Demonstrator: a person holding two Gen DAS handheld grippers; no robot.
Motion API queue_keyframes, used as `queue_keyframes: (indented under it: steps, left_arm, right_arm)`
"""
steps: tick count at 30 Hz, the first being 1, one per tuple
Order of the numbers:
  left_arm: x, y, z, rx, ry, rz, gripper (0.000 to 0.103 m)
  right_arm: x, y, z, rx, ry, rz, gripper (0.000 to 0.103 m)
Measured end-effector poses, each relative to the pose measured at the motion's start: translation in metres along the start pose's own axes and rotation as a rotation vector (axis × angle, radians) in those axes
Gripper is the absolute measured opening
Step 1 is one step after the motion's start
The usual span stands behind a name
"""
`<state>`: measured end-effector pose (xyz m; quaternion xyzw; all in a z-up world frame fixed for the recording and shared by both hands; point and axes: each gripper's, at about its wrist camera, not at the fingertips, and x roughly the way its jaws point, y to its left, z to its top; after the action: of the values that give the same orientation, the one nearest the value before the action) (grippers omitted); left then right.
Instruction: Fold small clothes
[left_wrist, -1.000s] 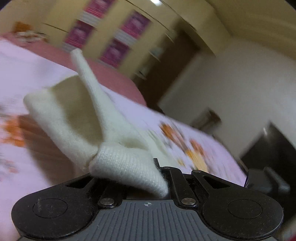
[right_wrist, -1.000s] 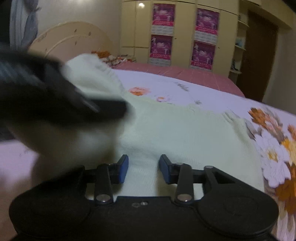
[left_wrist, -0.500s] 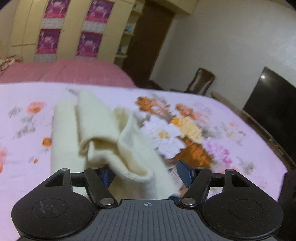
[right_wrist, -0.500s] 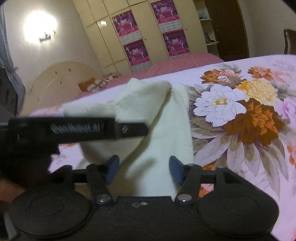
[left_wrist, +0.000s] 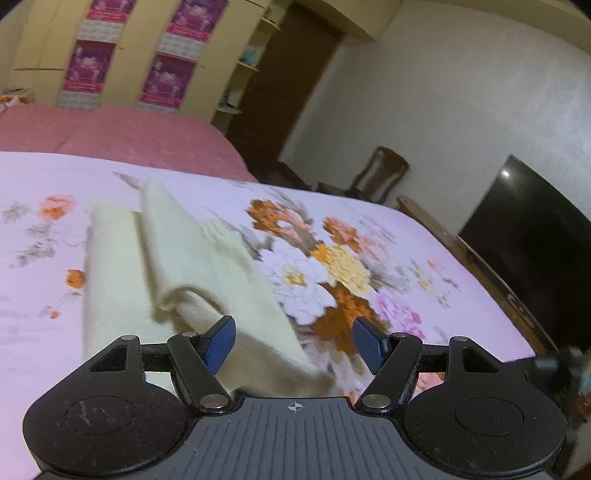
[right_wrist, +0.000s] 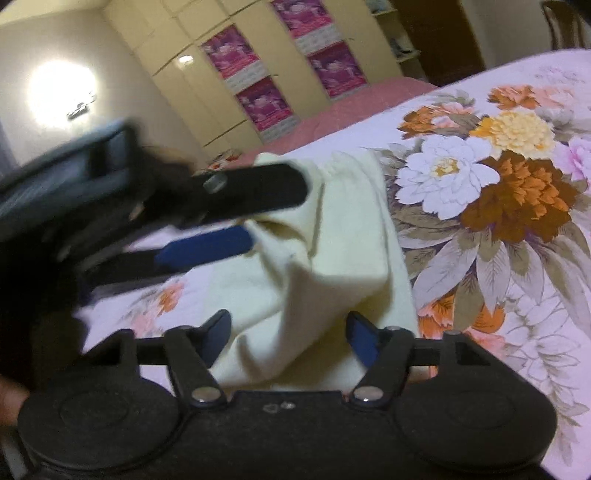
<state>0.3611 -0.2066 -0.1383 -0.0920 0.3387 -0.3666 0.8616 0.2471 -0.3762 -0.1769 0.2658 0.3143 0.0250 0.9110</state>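
Observation:
A small cream knit garment (left_wrist: 155, 266) lies on the floral bedsheet (left_wrist: 369, 258), folded over itself in a long loose bundle; it also shows in the right wrist view (right_wrist: 332, 251). My left gripper (left_wrist: 295, 345) is open, just above the garment's near end, holding nothing. My right gripper (right_wrist: 290, 336) is open over the near part of the garment. The left gripper's blue-padded fingers (right_wrist: 207, 247) show blurred at the left of the right wrist view, beside the garment's raised fold.
The pink floral bed (right_wrist: 498, 184) spreads to the right. A pink cover (left_wrist: 110, 129) lies behind it. Cream wardrobes with purple posters (left_wrist: 166, 74), a dark door (left_wrist: 280, 85), a chair (left_wrist: 380, 173) and a black TV (left_wrist: 535, 236) stand beyond.
My left gripper, shut on the garment a second ago, has opened and let it drop onto the bed. My right gripper has opened wider. Both views have swung toward the bed's floral side.

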Motion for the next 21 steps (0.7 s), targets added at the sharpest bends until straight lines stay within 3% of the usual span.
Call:
queue_keyframes:
  steps: [1,3,7,9,11,12,15,17,19,21]
  left_arm:
    - [-0.003,0.003,0.0,-0.004,-0.01,0.02,0.069]
    - [-0.008,0.013,0.0,-0.02,-0.026,0.061,0.069]
    - [-0.005,0.043,0.001,-0.124,-0.034,0.149,0.069]
    - [0.006,0.051,0.004,-0.129,-0.016,0.195,0.069]
    - [0.02,0.05,0.005,-0.083,-0.006,0.236,0.069]
    - [0.026,0.048,0.007,-0.052,-0.009,0.275,0.069]
    - [0.041,0.046,0.011,-0.019,-0.018,0.323,0.069]
    - [0.052,0.043,0.016,-0.012,-0.015,0.311,0.069]
    - [0.064,0.035,0.022,0.004,-0.005,0.271,0.069]
    - [0.076,0.027,0.029,0.013,0.026,0.208,0.069]
  right_arm:
    - [0.003,-0.005,0.003,0.037,-0.001,-0.01,0.033]
    - [0.001,-0.013,0.007,0.082,-0.001,-0.034,0.015]
    - [-0.011,-0.031,0.0,0.121,0.016,-0.061,0.011]
    - [-0.012,-0.037,-0.006,0.114,0.052,-0.063,0.011]
    - [-0.018,-0.036,-0.006,0.09,0.059,-0.065,0.015]
    - [-0.025,-0.034,-0.005,0.063,0.037,-0.08,0.023]
    - [-0.037,-0.026,0.008,-0.026,-0.032,-0.125,0.028]
    - [-0.036,-0.021,0.019,-0.064,-0.063,-0.115,0.033]
    - [-0.029,-0.016,0.029,-0.086,-0.08,-0.099,0.06]
    - [-0.018,-0.01,0.038,-0.115,-0.089,-0.085,0.065]
